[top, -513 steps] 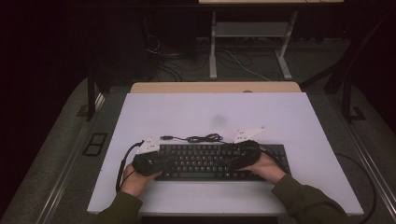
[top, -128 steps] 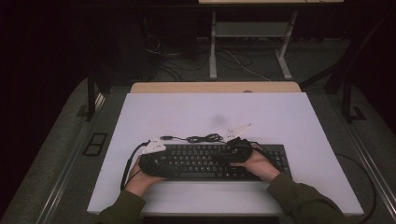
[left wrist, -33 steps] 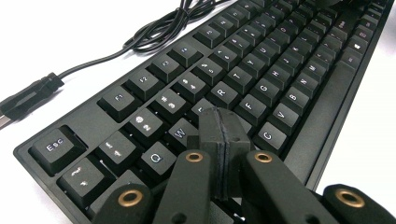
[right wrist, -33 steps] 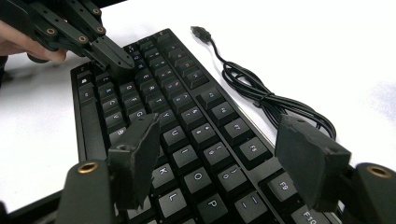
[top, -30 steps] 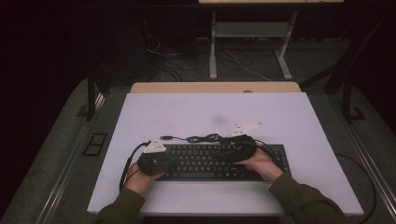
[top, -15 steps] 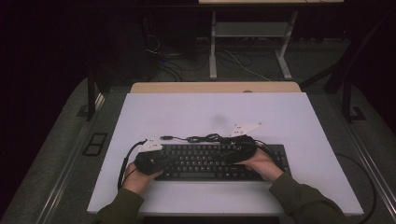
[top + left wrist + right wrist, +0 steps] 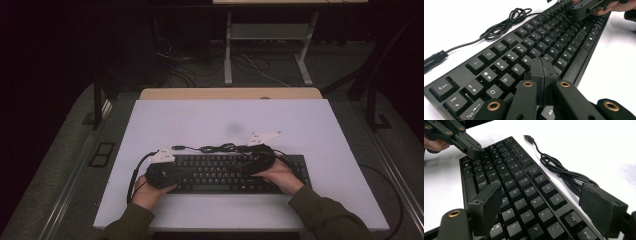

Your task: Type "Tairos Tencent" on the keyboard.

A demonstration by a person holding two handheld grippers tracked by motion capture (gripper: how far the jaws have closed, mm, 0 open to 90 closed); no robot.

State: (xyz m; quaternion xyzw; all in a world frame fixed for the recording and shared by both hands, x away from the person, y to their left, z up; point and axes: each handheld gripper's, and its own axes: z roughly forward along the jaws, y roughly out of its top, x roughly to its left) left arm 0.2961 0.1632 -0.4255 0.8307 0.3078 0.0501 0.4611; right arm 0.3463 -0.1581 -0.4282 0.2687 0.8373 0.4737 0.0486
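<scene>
High view: a black keyboard [image 7: 225, 173] lies flat on the white table [image 7: 200, 120], near the person's edge, long side across. Its black cable [image 7: 215, 148] is bundled just behind the top row of keys. The left claw [image 7: 162, 172] sits over the keyboard's left end, held in the left hand [image 7: 147, 192]. The right claw [image 7: 257, 160] sits over the right half, held in the right hand [image 7: 280, 176].

Left gripper view: left claw [image 7: 544, 72], jaws pressed flat together with nothing between them, tips down among the letter keys of the keyboard [image 7: 506, 62] near the space bar. Cable [image 7: 501, 23] coiled on the table [image 7: 461, 20] beyond the number row, plug end at the left edge. The right claw shows far off at the top, over the keyboard's other end.

Right gripper view: right claw [image 7: 549, 202], jaws standing wide apart and lately opening further, holding nothing; they straddle the keys of the keyboard [image 7: 524, 187] from above. Cable [image 7: 559, 170] loops on the table [image 7: 586, 142] to the right, plug beyond it. The left claw [image 7: 475, 152] shows at the top left, its tip on the keys.
</scene>
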